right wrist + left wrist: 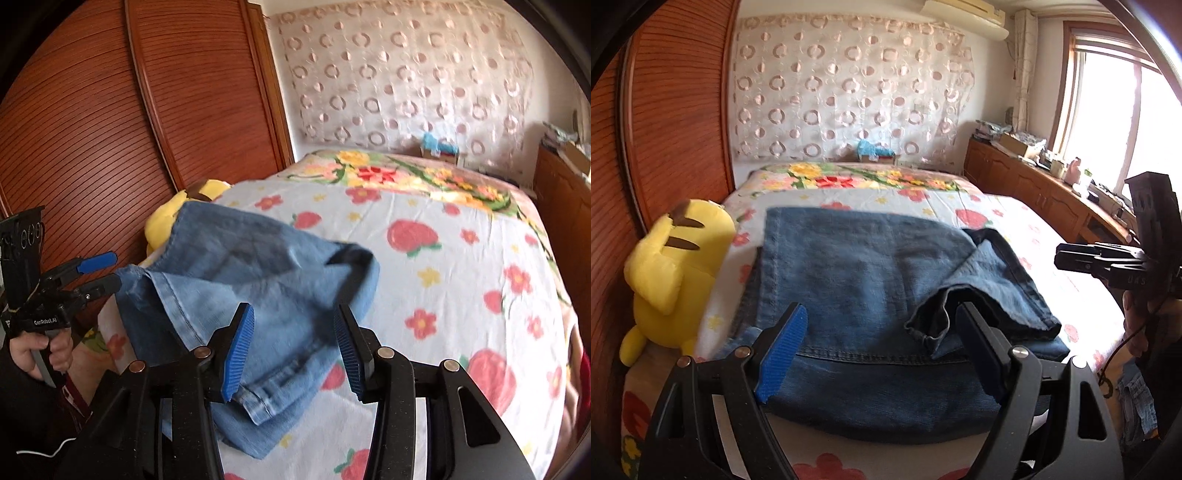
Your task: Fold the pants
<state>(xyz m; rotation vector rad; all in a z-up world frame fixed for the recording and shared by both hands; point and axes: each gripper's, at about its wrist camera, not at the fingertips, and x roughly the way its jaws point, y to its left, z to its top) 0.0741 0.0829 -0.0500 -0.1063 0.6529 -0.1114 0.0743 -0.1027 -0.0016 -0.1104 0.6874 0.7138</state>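
Observation:
Blue denim pants (pixel 857 280) lie folded in a thick stack on the flower-print bed sheet (pixel 923 206). A loose corner is turned back on top at the right. My left gripper (pixel 882 325) is open and empty just above the near edge of the stack. It also shows at the left of the right wrist view (pixel 101 271), held in a hand. My right gripper (pixel 293 328) is open and empty over the near right part of the pants (pixel 236 280). It shows at the right of the left wrist view (pixel 1067 256).
A yellow plush toy (pixel 672 273) sits against the pants' left edge beside the wooden wardrobe doors (pixel 676 110). A wooden cabinet (pixel 1034 192) with clutter runs along the right under the window. More denim (pixel 1137 406) lies off the bed at the right.

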